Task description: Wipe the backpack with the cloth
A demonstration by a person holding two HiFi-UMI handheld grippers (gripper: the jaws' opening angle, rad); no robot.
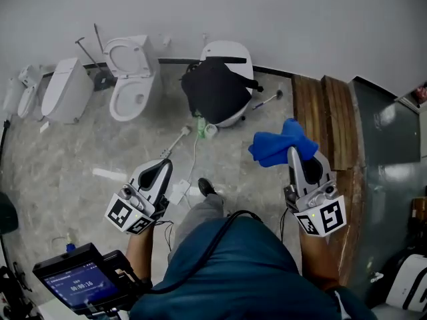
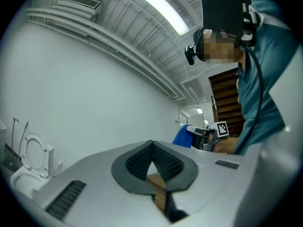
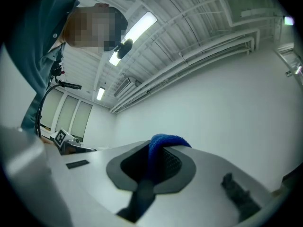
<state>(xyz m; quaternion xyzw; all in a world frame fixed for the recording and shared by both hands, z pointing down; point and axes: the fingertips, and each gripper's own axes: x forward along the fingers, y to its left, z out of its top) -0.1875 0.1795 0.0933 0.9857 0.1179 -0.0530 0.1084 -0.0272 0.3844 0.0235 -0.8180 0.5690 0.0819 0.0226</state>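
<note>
Just one black backpack (image 1: 213, 91); one blue cloth (image 1: 275, 145) in right gripper (image 1: 293, 152)

A plain white wall (image 1: 267, 12) meets a grey marbled floor (image 1: 60, 165). At the foot of the wall stands an open-lidded toilet (image 1: 130, 79), with a second toilet (image 1: 63, 89) just left of it. Brown wooden planks (image 1: 327, 112) lie along the floor's right side. Overhead, a ribbed white ceiling (image 2: 118, 27) carries a long strip light (image 2: 158, 6). Tall windows (image 3: 71, 117) show at the room's far end.
</note>
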